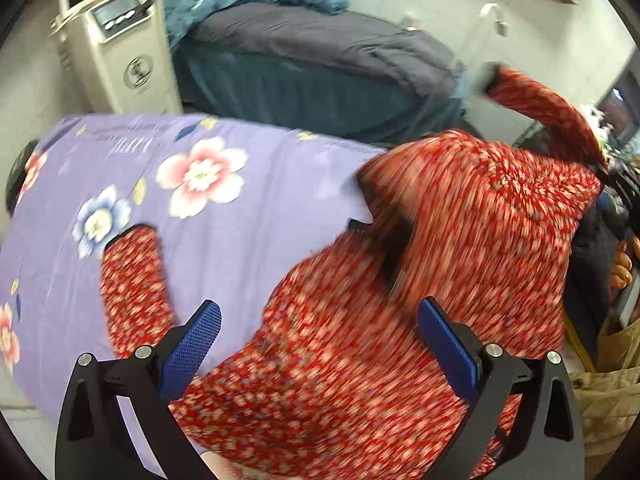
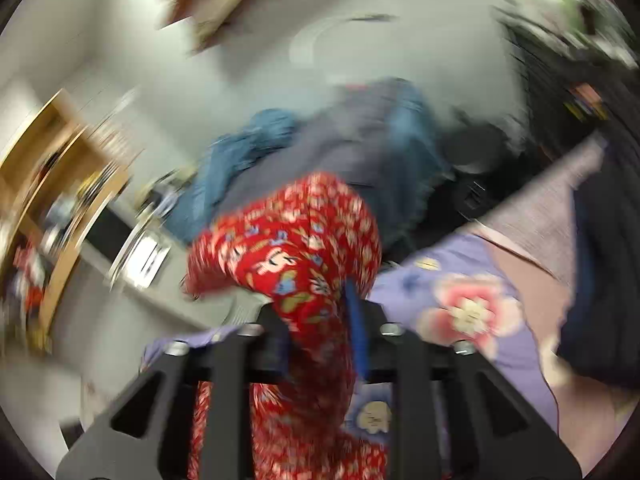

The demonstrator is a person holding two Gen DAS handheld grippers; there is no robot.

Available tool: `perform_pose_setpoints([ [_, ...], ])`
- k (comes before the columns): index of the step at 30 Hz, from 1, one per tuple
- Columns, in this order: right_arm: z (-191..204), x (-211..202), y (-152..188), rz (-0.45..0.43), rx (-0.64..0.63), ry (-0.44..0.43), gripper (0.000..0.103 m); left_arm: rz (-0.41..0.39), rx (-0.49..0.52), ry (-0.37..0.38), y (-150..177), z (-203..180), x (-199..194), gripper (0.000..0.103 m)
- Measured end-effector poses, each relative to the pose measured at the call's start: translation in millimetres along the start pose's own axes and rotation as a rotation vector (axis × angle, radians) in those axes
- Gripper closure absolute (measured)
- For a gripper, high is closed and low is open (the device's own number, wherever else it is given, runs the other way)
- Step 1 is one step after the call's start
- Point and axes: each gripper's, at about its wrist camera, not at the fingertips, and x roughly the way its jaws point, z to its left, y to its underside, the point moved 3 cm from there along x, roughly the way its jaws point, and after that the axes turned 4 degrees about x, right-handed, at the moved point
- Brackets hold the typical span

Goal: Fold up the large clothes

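Observation:
A large red floral garment lies partly on a purple flowered sheet. One sleeve rests flat at the left, and the garment's right part is lifted into the air, blurred. My left gripper hovers over the garment's lower part, open, with its blue pads wide apart and nothing clamped. In the right wrist view a bunched fold of the red garment fills the narrow gap between the fingers of my right gripper, which is shut on it and holds it up above the sheet.
Behind the sheet sit a cream appliance with a control panel and a pile of grey and teal bedding. A person's hand and a beige bag are at the right edge. A wooden shelf stands at the left.

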Motion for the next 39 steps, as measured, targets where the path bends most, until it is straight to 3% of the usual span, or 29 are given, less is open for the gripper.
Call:
perform_pose_setpoints([
  [1,-23.4,6.4,-3.4,0.015,0.075,0.060,0.018,0.015,-0.020,-0.016,11.3,2.3,-3.1,0.006],
  [3,-77.7,8.3,3.0,0.033,0.224,0.147,0.018,0.070,-0.078,-0.060,32.3,23.5,9.1,0.006],
  [4,-86.1,8.7,11.2,0.041,0.244,0.163,0.022,0.100,-0.113,-0.084,44.8,40.1,12.9,0.006],
  [9,-73.3,8.7,67.1,0.201,0.034,0.179,0.022,0.235,-0.362,-0.201,122.8,125.8,27.4,0.006],
  [10,-68.4,8.2,75.2,0.221,0.012,0.173,0.022,0.240,-0.413,-0.179,127.6,144.0,34.3,0.005],
  [13,-65.3,5.5,106.6,0.279,-0.003,0.164,0.022,0.230,-0.629,-0.014,152.6,172.2,33.9,0.005],
  [15,-61.5,10.3,124.4,0.335,0.003,0.160,0.022,0.240,-0.676,0.019,153.0,173.6,34.1,0.006],
  [16,-74.3,2.7,127.4,0.354,0.000,0.159,0.022,0.236,-0.649,0.006,145.7,168.8,32.6,0.006],
  [19,-66.0,5.0,150.4,0.368,-0.034,0.180,0.022,0.261,-0.506,-0.160,119.1,151.6,27.2,0.006],
  [22,-53.0,0.7,151.8,0.356,-0.028,0.166,0.022,0.244,-0.362,-0.315,91.8,131.7,18.8,0.006],
  [24,-47.2,-2.0,150.9,0.357,-0.016,0.146,0.022,0.300,-0.297,-0.393,86.7,126.0,24.9,0.006],
  [25,-43.1,-2.6,149.0,0.355,-0.020,0.146,0.022,0.351,-0.289,-0.388,88.7,123.9,34.7,0.006],
  [27,-40.1,-6.8,151.1,0.350,-0.023,0.139,0.022,0.486,-0.332,-0.294,105.0,121.5,67.8,0.006],
  [31,-39.5,-14.0,158.3,0.353,0.003,0.141,0.022,0.525,-0.357,-0.234,118.3,122.0,105.1,0.005],
  [32,-39.5,-15.1,159.5,0.351,0.005,0.141,0.022,0.526,-0.365,-0.215,120.2,123.9,111.6,0.009],
  [37,-44.7,-27.9,164.3,0.339,0.017,0.154,0.022,0.453,-0.360,-0.130,90.4,134.4,89.1,0.053],
  [38,-45.8,-30.4,164.4,0.334,0.021,0.157,0.022,0.426,-0.375,-0.110,81.9,139.6,80.0,0.069],
  [39,-48.6,-34.1,164.0,0.327,0.031,0.161,0.022,0.339,-0.414,-0.049,62.9,148.1,59.8,0.091],
])
